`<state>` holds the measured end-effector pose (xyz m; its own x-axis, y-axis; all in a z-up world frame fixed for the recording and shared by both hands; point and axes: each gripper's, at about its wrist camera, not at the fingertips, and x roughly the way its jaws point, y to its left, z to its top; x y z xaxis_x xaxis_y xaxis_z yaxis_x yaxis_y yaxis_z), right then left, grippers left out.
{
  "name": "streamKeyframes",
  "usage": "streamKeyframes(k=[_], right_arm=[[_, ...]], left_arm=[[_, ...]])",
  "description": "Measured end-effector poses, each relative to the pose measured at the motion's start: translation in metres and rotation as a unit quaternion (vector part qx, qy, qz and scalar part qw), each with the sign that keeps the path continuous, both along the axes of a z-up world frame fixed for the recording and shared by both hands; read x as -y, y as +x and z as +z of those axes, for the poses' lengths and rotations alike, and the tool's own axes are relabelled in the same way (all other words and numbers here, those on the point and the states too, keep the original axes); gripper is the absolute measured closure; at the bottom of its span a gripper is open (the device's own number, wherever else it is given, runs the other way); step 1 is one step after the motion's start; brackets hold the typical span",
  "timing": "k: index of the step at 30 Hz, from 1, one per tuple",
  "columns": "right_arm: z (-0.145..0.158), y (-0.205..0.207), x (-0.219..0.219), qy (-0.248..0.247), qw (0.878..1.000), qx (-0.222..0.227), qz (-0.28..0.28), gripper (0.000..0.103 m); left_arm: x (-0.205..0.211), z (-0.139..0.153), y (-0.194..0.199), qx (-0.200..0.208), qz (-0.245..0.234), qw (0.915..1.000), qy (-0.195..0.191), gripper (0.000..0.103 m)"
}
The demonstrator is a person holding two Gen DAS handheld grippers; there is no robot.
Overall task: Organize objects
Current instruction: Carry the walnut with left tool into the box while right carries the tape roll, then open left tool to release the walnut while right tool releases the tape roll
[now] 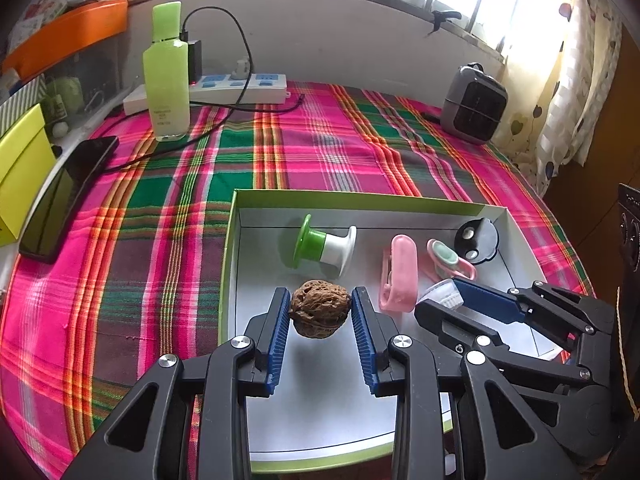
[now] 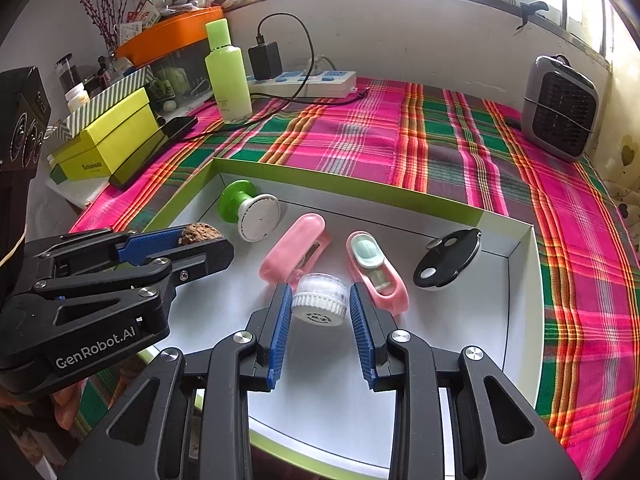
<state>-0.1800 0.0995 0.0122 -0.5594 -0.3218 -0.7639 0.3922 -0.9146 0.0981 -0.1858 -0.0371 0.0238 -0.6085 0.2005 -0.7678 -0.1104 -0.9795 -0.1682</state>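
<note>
My left gripper (image 1: 320, 312) is shut on a brown walnut (image 1: 319, 313) and holds it just above the floor of a shallow green-rimmed box (image 1: 236, 248). My right gripper (image 2: 319, 306) is shut on a small white round brush head (image 2: 320, 300) over the same box (image 2: 520, 280). In the box lie a green and white spool-shaped tool (image 1: 324, 246), a pink clip case (image 1: 400, 274), a pink and mint clip (image 1: 446, 260) and a black round disc (image 1: 478, 240). The right gripper shows in the left wrist view (image 1: 444, 300), close on the right.
The box sits on a pink and green plaid cloth (image 1: 320, 148). A tall green bottle (image 1: 166, 76), a white power strip (image 1: 240, 88) with cables, a black phone (image 1: 64, 196), a yellow box (image 1: 20, 176) and a grey fan heater (image 1: 474, 104) stand around it.
</note>
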Motion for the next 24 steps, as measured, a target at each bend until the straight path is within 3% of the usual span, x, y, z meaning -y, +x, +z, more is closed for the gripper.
streamKeyframes(k=[24], right_arm=[[-0.0028, -0.0033, -0.0004, 0.000, 1.000, 0.004, 0.002, 0.072]], left_arm=[[-0.0058, -0.0012, -0.0075, -0.001, -0.003, 0.9999, -0.016, 0.073]])
